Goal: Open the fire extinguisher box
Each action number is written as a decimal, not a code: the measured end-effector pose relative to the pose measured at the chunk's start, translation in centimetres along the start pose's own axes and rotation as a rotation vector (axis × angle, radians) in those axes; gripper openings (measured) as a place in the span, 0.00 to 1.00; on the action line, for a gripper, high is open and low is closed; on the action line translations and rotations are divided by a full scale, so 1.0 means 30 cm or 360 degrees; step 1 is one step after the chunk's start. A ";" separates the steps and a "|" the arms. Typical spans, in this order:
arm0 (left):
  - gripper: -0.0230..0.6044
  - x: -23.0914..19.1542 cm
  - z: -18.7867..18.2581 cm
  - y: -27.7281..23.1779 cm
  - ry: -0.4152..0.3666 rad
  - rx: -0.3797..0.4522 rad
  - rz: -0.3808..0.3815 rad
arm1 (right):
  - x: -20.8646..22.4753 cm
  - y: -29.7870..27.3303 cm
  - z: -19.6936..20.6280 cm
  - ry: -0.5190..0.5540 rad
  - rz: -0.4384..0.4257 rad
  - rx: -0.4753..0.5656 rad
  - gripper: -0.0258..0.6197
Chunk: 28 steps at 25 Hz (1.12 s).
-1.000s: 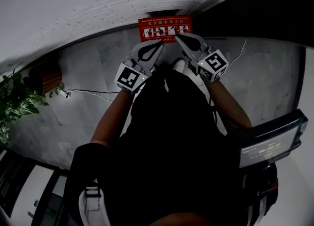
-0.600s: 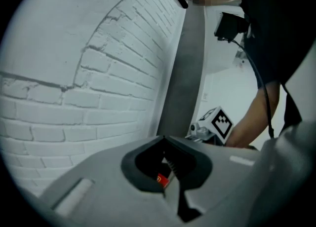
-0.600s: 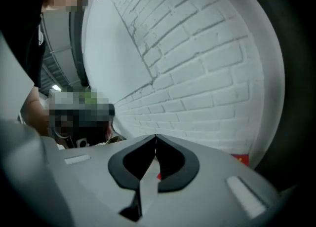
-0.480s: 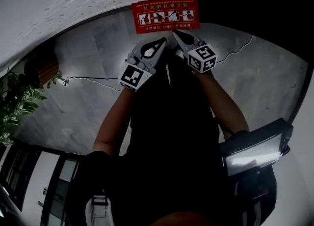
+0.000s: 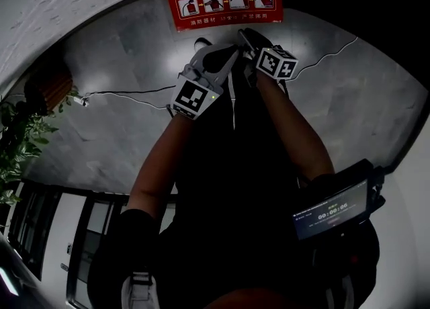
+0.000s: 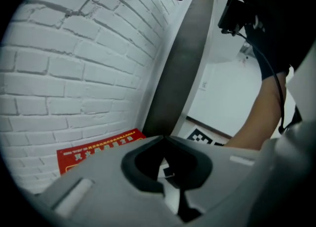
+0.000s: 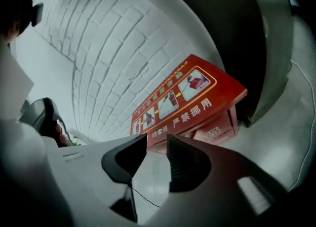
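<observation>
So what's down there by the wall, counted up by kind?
Claws: 2 (left claw shut; right claw with jaws that have just been opening, nothing between them)
Red fire extinguisher box: 1
Leafy plant: 1
White cable stretches on the floor: 2 (one at left, one at right)
Screen device at the person's waist: 1
Total: 7

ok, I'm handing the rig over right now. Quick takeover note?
Left gripper: jaws together, empty.
Right gripper: jaws have just been opening, nothing between them, aimed at the box.
Red fire extinguisher box: on the floor against the white brick wall, just ahead of both grippers. Neither touches it.
Done: nothing on the box yet; its lid looks closed.
Left: take the lid's front edge, probably with the right gripper, and lift it.
</observation>
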<state>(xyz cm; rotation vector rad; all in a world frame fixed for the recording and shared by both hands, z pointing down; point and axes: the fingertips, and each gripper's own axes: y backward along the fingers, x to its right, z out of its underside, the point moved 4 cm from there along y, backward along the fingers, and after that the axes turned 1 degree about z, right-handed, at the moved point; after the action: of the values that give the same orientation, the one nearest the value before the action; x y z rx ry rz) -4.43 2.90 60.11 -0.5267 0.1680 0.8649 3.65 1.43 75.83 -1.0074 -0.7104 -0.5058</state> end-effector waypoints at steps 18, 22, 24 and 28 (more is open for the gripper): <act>0.04 -0.005 0.106 -0.052 0.0026 -0.0045 0.0007 | 0.156 -0.115 0.018 -0.0513 -0.0025 0.0204 0.26; 0.04 0.001 0.126 -0.046 0.0020 -0.0064 0.0016 | 0.173 -0.125 0.004 -0.0576 -0.0034 0.0237 0.25; 0.04 0.000 0.138 -0.043 0.0024 -0.0072 0.0016 | 0.181 -0.127 0.007 -0.0618 -0.0048 0.0252 0.25; 0.04 0.002 0.131 -0.041 0.0031 -0.0071 0.0015 | 0.178 -0.120 -0.002 -0.0622 -0.0072 0.0261 0.25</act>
<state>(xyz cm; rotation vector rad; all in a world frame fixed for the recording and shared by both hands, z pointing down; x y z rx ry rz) -3.73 4.27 63.94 -0.5765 0.1697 0.8744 4.82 -0.59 81.83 -0.9463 -1.1067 -0.2842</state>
